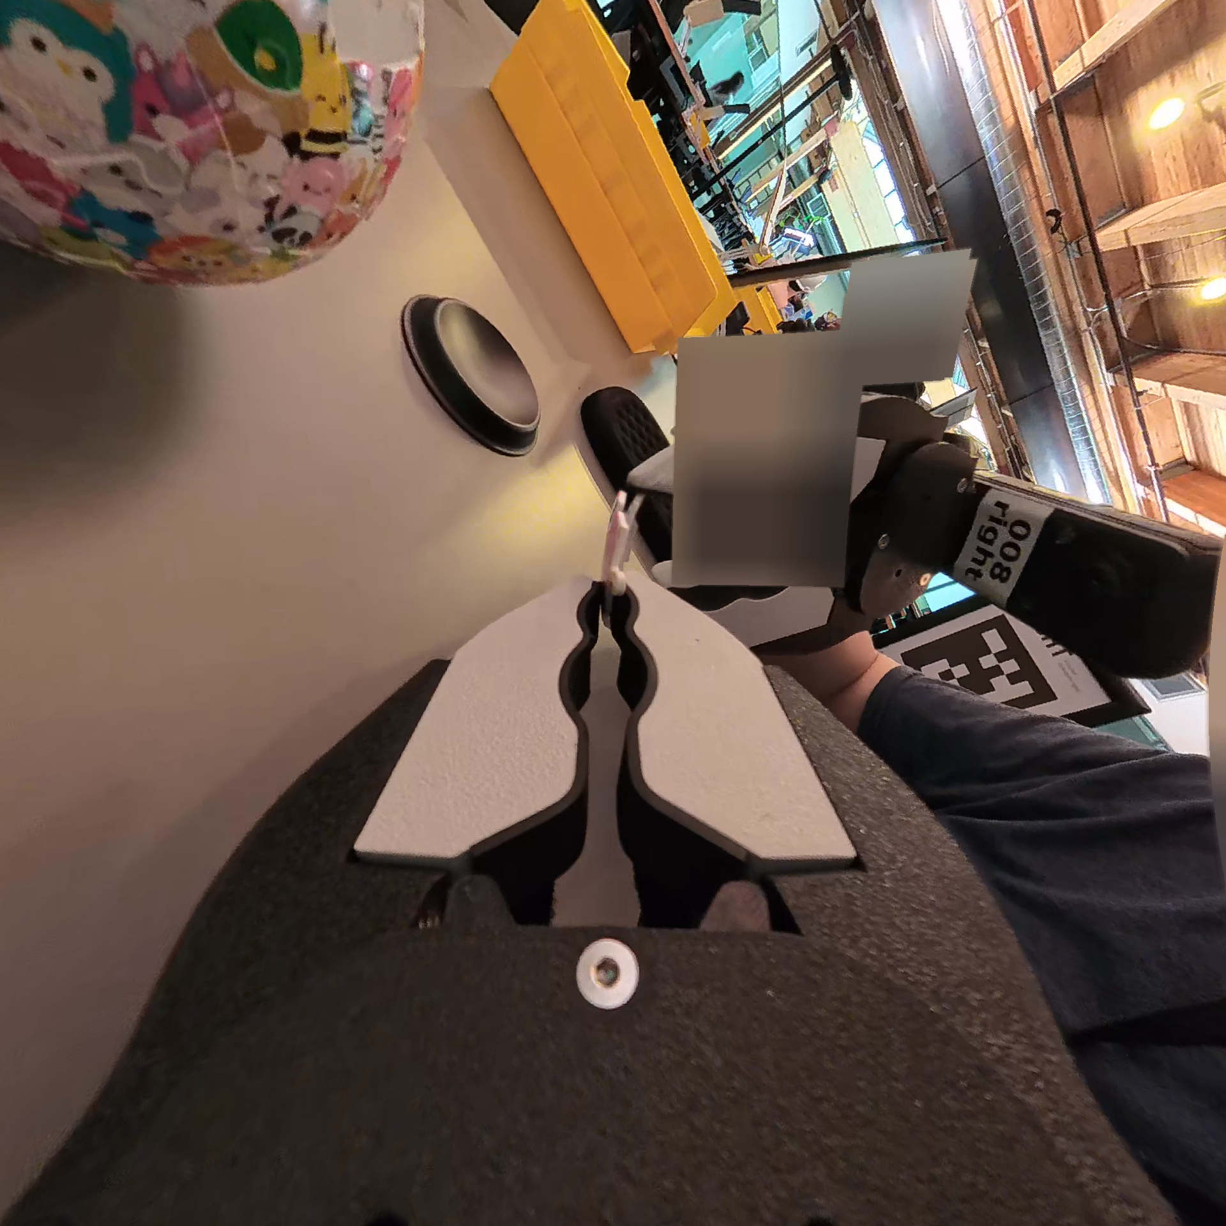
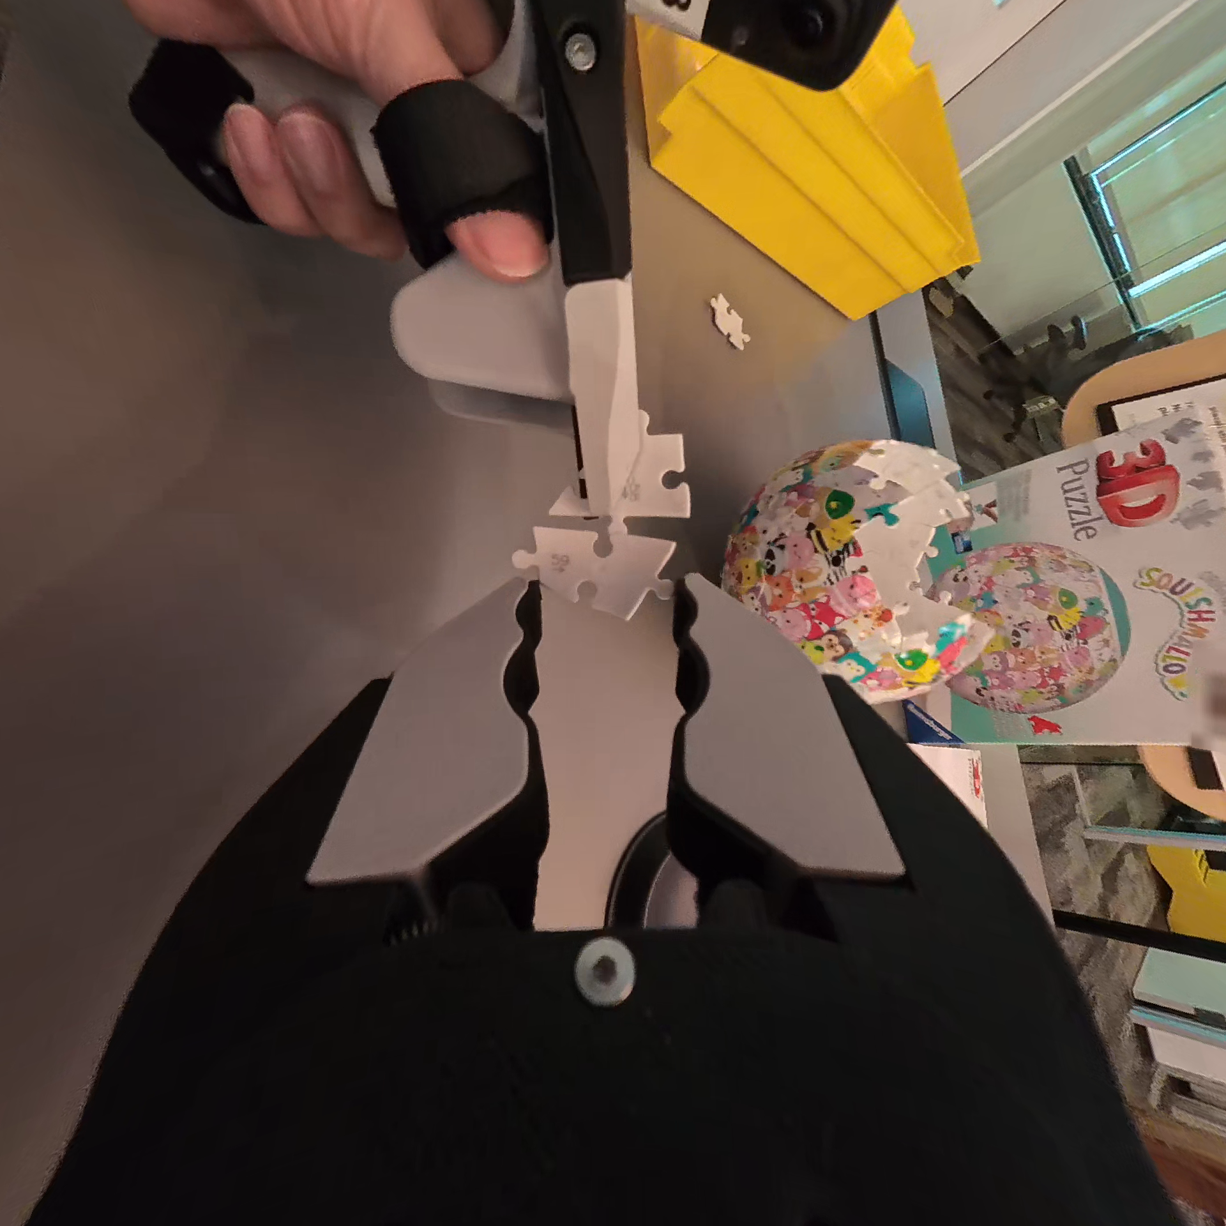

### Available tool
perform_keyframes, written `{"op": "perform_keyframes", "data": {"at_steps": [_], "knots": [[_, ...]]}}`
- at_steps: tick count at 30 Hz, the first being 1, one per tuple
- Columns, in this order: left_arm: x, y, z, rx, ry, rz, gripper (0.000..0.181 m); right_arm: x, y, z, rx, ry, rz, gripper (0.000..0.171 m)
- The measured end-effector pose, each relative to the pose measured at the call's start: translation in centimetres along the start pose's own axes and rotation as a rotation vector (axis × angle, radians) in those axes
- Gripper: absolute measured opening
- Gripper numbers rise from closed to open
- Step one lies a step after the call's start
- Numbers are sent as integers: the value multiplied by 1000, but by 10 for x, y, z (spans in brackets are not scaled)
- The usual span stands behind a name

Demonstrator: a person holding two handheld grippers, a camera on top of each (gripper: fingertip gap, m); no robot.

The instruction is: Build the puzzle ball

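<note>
while the two white puzzle pieces meet in the air above the table (image 2: pixel 166 531), they are not locked together yet. the left gripper (image 1: pixel 607 600) is pressed nearly shut and pinches the upper piece (image 2: pixel 653 474) by its edge. the right gripper (image 2: pixel 604 587) holds the lower piece (image 2: pixel 597 574) between its two tips, which sit well apart with the piece across the gap. the knob of one piece looks lined up with the hole of the other, just touching. the puzzle ball (image 2: pixel 836 570) sits off to the side on the table, half built, with an open jagged gap on top, near the puzzle box (image 2: pixel 1088 597). one more loose piece (image 2: pixel 730 320) lies by the yellow bin (image 2: pixel 809 166). i think the push could go wrong if the pieces are a bit tilted, because the knob would slide past the hole. the thin pieces are held only by their edges, so a hard push could make one twist, pop out and fall.
</note>
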State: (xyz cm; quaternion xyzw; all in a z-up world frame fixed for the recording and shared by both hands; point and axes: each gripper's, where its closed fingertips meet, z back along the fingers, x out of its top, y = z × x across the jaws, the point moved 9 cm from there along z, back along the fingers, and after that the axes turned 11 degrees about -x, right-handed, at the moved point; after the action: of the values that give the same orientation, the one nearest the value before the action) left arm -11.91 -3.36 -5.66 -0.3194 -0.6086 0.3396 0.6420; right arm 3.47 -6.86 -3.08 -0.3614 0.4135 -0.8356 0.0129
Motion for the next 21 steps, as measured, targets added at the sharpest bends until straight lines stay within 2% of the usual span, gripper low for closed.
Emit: {"op": "perform_keyframes", "data": {"at_steps": [8,14,21], "knots": [[-4,5,1,0,23,7,2,1,5,-8,25,25,10,39],[-10,15,6,97,79,28,2,-5,11,-18,86,100,-12,39],[-20,33,5,207,224,201,2,-14,27,-39,229,164,-140,39]]}}
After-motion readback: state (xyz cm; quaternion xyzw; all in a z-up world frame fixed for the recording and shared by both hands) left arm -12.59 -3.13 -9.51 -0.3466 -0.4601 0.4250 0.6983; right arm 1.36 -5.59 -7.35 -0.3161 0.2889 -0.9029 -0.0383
